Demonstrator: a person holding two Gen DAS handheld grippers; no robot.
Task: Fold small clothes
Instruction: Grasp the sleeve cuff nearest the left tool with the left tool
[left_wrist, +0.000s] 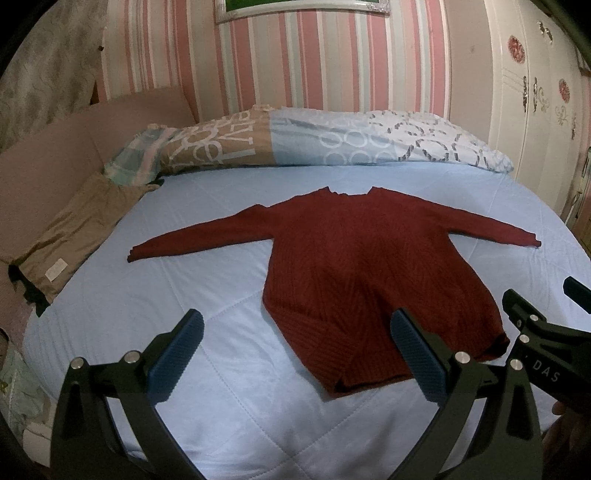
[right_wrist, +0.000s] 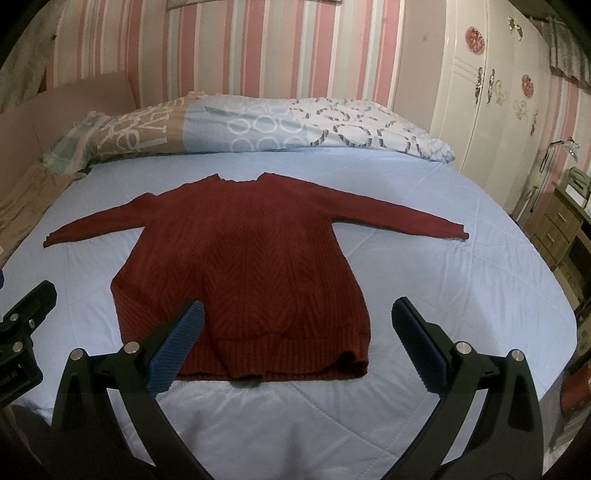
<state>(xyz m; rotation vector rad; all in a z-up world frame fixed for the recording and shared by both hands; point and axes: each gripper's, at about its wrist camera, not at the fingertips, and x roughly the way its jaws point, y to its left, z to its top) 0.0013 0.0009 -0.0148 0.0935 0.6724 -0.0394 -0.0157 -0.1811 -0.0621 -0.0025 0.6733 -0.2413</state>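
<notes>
A dark red knit sweater (left_wrist: 354, 266) lies flat on the light blue bed, sleeves spread to both sides, hem toward me. It also shows in the right wrist view (right_wrist: 251, 266). My left gripper (left_wrist: 295, 354) is open and empty, hovering above the bed just in front of the hem's left corner. My right gripper (right_wrist: 295, 343) is open and empty, hovering above the hem's right part. The right gripper also shows at the right edge of the left wrist view (left_wrist: 539, 325). The left gripper shows at the left edge of the right wrist view (right_wrist: 26, 317).
The light blue quilt (left_wrist: 192, 280) covers the bed. A patterned pillow (left_wrist: 295, 140) lies along the far edge by the striped wall. A tan folded cloth (left_wrist: 74, 243) lies at the left edge. A white wardrobe (right_wrist: 491, 96) and wooden drawers (right_wrist: 557, 229) stand to the right.
</notes>
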